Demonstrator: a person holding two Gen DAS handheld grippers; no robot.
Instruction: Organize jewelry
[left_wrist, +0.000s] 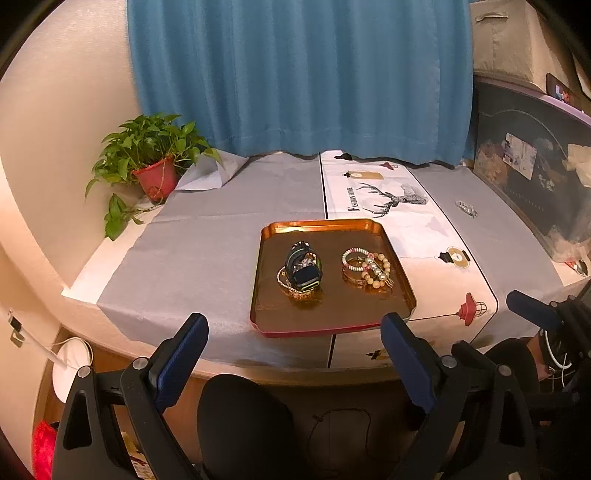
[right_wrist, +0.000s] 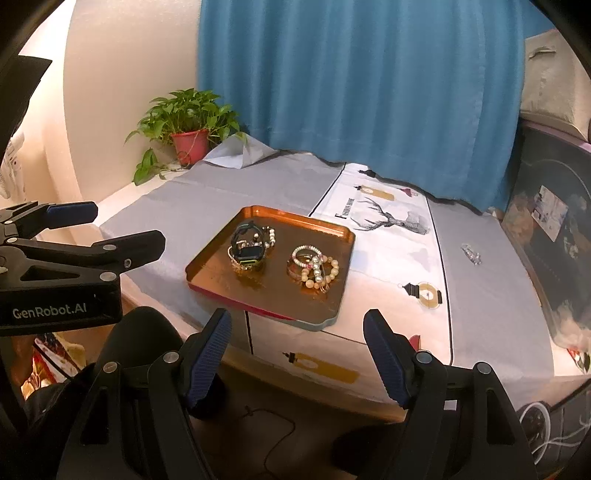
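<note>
A copper tray lies on the table near its front edge. On its left sits a dark watch over a gold bead bracelet. On its right lies a pile of bead bracelets. A small silvery piece of jewelry lies on the grey cloth to the right. My left gripper hangs open, short of the tray, with nothing between its fingers. My right gripper is open and empty too, off the table's front edge. The left gripper also shows at the left of the right wrist view.
A potted plant stands at the back left beside a blue curtain. A white deer-print runner crosses the grey cloth. A dark storage box lines the right side. A black chair stands below the table edge.
</note>
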